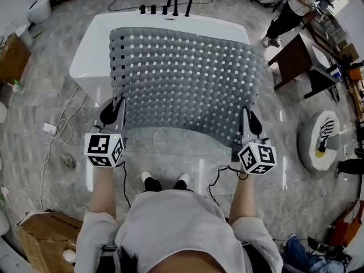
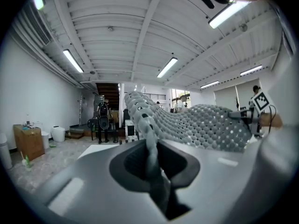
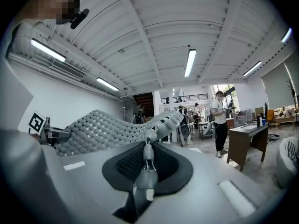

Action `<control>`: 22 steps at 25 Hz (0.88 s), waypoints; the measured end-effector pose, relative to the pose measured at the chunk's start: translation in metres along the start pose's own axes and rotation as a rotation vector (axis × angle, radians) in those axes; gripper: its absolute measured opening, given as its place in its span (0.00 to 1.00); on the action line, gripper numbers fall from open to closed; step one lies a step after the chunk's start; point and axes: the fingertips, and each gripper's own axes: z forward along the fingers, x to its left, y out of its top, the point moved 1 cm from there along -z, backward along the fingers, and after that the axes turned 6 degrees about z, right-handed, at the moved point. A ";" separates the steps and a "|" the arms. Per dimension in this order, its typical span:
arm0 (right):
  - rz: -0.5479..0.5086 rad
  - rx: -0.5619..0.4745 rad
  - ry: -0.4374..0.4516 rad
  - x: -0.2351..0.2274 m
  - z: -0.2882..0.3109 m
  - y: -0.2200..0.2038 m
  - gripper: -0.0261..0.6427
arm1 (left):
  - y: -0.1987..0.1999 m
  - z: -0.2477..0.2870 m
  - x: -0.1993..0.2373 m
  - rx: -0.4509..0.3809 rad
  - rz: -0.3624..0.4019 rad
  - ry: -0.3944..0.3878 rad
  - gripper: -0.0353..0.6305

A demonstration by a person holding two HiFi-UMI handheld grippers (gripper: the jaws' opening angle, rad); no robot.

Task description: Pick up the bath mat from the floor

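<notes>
Underfoot: grey marbled floor (image 1: pixel 51 95), with cables (image 1: pixel 62 124) trailing at the left.
Room: open workshop hall. A white bathtub (image 1: pixel 94 36) stands ahead, with a black faucet (image 1: pixel 172 3) at its far end. A brown tabletop (image 1: pixel 293 56) is at the right, with a person (image 1: pixel 287 13) just beyond it. A cardboard box (image 1: pixel 42 238) sits near left.
Bath mat (image 1: pixel 187 78): grey and perforated, lifted off the floor and spread above the tub.
Mat axis: the long side runs left to right between the two grippers, and the sheet reaches away toward the faucet.
Left gripper (image 1: pixel 118 108): fingers narrow, pinching the mat's near-left corner.
Right gripper (image 1: pixel 248 118): fingers narrow, pinching the mat's near-right corner.
</notes>
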 end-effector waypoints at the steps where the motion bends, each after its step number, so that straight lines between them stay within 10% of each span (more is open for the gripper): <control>1: -0.001 -0.006 0.003 0.002 0.001 0.003 0.10 | 0.003 -0.002 0.003 -0.008 0.004 0.006 0.11; 22: -0.014 -0.072 0.054 0.020 0.002 0.023 0.10 | 0.027 -0.024 0.016 -0.074 0.005 0.085 0.11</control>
